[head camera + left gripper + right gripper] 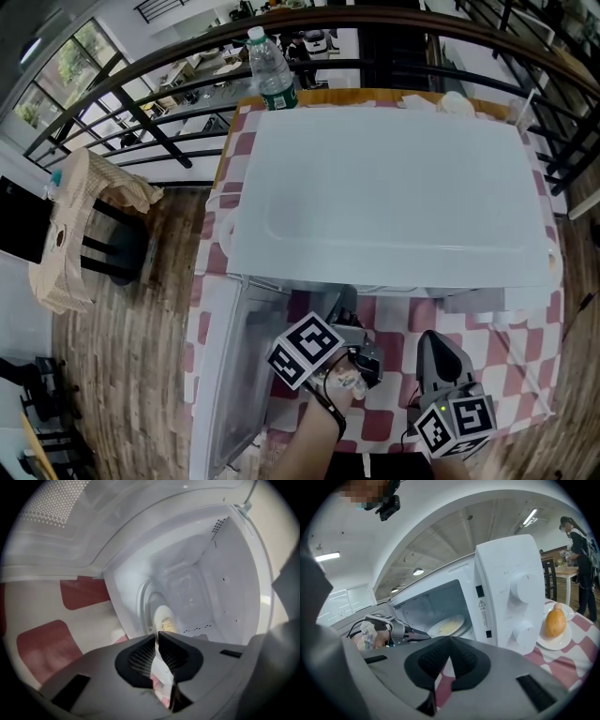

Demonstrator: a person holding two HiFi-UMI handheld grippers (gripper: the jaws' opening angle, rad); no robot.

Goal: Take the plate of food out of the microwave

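The white microwave [394,178] stands on a red-and-white checked table, its door [225,375] swung open to the left. Inside, a white plate of pale yellow food [446,626] lies on the turntable, also seen as the plate [164,618] in the left gripper view. My left gripper [158,635] reaches into the opening from the left, jaws drawn to a narrow gap on the plate's near rim. In the right gripper view the left gripper [425,633] touches that rim. My right gripper [436,345] hangs shut and empty in front of the control panel [515,606].
A second plate with a yellow-orange fruit [555,623] sits on the table right of the microwave. A water bottle [272,70] stands behind it. A chair draped with cloth [84,216] is off the table's left, beside a dark railing. A person [579,550] stands far right.
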